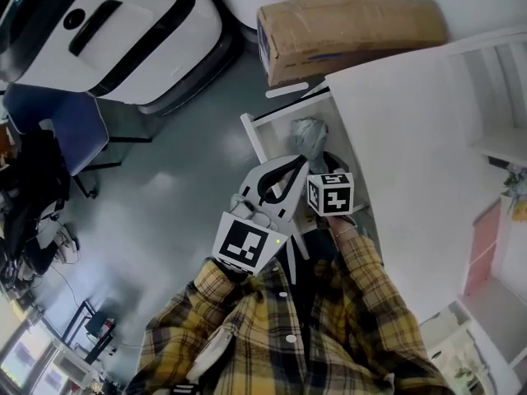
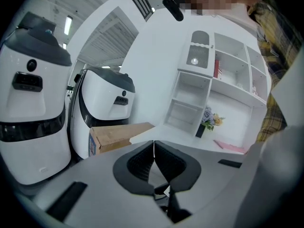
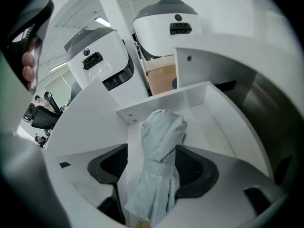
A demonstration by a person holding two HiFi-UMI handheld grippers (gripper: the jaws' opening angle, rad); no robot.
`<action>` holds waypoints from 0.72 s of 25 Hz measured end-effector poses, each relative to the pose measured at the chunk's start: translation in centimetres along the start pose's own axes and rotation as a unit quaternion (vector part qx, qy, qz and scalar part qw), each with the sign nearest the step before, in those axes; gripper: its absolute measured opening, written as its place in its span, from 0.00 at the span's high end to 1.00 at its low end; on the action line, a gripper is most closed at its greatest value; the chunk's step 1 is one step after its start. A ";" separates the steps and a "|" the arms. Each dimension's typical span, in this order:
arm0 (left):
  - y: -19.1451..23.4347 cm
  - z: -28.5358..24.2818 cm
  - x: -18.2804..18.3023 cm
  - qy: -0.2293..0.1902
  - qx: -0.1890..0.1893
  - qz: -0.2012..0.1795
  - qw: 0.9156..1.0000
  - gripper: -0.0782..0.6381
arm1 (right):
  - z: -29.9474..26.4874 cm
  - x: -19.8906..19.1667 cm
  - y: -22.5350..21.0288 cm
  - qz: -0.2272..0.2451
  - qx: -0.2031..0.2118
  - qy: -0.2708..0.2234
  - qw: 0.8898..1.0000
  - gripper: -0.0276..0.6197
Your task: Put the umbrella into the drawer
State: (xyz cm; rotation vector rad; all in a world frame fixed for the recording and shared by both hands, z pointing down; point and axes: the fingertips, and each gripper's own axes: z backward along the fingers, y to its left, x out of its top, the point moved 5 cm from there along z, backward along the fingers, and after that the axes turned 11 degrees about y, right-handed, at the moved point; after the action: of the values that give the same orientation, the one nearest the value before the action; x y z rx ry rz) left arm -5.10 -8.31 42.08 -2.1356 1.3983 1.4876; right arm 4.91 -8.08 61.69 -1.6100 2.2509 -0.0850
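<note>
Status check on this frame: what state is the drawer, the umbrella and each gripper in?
drawer: pulled open.
left gripper: jaws together, holding nothing.
right gripper: jaws apart around the umbrella, with a gap on one side.
umbrella: folded, strap wrapped round it, inside the drawer.

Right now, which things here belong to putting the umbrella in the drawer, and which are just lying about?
Job: umbrella, lying in the open drawer; right gripper, jaws open around it.
Lying about: cardboard box, white machines, blue chair, flowers on the shelf; left gripper, shut and empty.
</note>
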 end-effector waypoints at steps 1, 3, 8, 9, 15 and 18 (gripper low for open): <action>-0.2 0.2 0.3 -0.003 0.003 -0.003 1.000 0.86 | 0.5 0.3 0.3 0.007 0.001 -0.006 1.000 0.47; -0.5 0.6 1.1 -0.011 0.010 -0.008 1.000 0.86 | 1.7 0.9 1.0 0.019 0.004 -0.020 1.000 0.47; -1.2 1.9 3.2 -0.033 0.028 -0.023 0.999 0.86 | 5.1 2.7 2.8 0.042 0.018 -0.059 0.997 0.47; -1.4 2.2 3.6 -0.036 0.032 -0.028 0.998 0.86 | 5.9 3.1 3.1 0.045 0.021 -0.067 0.996 0.47; -3.0 3.5 6.2 -0.062 0.037 -0.044 0.996 0.86 | 11.7 5.5 4.6 0.045 0.055 -0.129 0.989 0.50; -3.6 4.1 7.6 -0.073 0.042 -0.060 0.995 0.86 | 14.7 6.8 5.0 0.056 0.067 -0.160 0.983 0.53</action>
State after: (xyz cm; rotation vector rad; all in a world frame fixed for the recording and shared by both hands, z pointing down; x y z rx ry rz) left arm -4.52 -8.29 32.75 -1.9812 1.2370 1.4787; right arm 3.34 -10.23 44.94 -1.3206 2.0359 0.0480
